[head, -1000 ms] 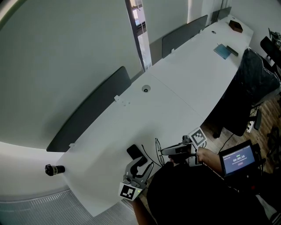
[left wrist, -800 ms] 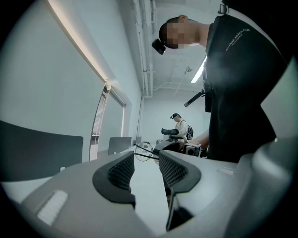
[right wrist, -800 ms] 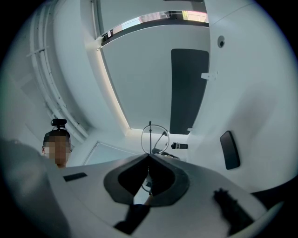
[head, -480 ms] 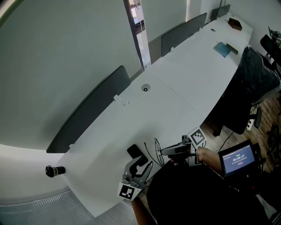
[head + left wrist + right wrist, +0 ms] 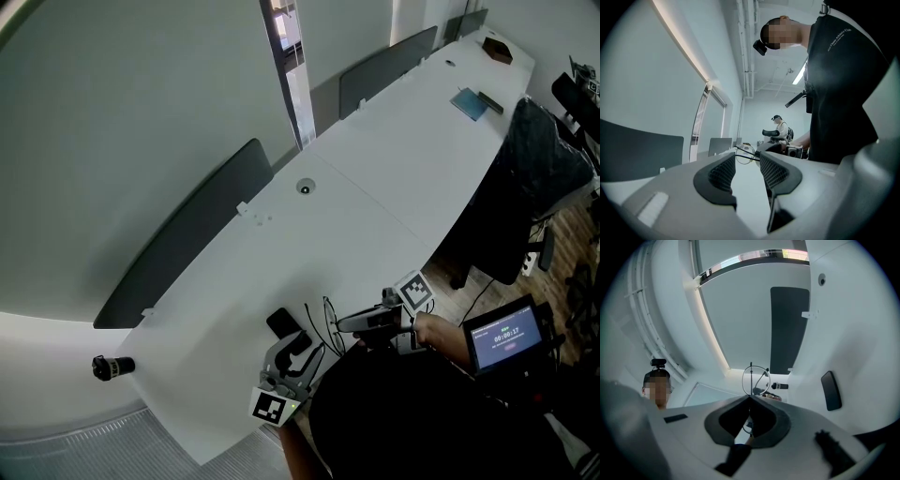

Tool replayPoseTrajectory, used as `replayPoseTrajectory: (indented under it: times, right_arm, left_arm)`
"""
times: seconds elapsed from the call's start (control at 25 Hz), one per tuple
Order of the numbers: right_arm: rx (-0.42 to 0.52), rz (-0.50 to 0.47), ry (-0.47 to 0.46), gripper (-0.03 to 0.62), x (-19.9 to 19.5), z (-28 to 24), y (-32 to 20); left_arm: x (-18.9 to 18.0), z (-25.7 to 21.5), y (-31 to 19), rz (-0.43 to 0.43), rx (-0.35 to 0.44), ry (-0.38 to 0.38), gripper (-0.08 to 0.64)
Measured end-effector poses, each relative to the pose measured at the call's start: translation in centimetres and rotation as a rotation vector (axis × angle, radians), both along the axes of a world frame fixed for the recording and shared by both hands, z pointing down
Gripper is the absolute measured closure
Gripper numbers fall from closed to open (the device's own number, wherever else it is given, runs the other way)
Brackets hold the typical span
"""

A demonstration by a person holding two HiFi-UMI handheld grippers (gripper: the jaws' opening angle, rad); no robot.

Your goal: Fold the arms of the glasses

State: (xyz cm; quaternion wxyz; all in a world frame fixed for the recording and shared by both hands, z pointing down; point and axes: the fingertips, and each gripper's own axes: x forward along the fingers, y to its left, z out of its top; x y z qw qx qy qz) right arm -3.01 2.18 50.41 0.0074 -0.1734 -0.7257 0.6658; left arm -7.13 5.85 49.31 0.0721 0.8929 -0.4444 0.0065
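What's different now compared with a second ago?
Nothing in the scene has visibly changed; only the head camera's picture has slid a little. The right gripper stays closed on the glasses, and the left gripper stays open near them, both in the same spots on the table.

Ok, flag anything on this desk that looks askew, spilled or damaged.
Nothing stands out. The glasses are pinched in the right gripper's shut fingers, the left gripper stands open beside them, and a black phone-like slab lies flat on the white table.
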Motion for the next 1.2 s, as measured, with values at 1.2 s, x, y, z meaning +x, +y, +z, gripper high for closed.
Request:
replayPoseTrajectory:
  times: [1.2]
  right_arm:
    - [0.027,0.059,-0.001,0.583,1.0,-0.1,-1.5]
  left_arm:
    - [-3.9,-1.8,0.1,-0.152,0.083,0.258,0.416]
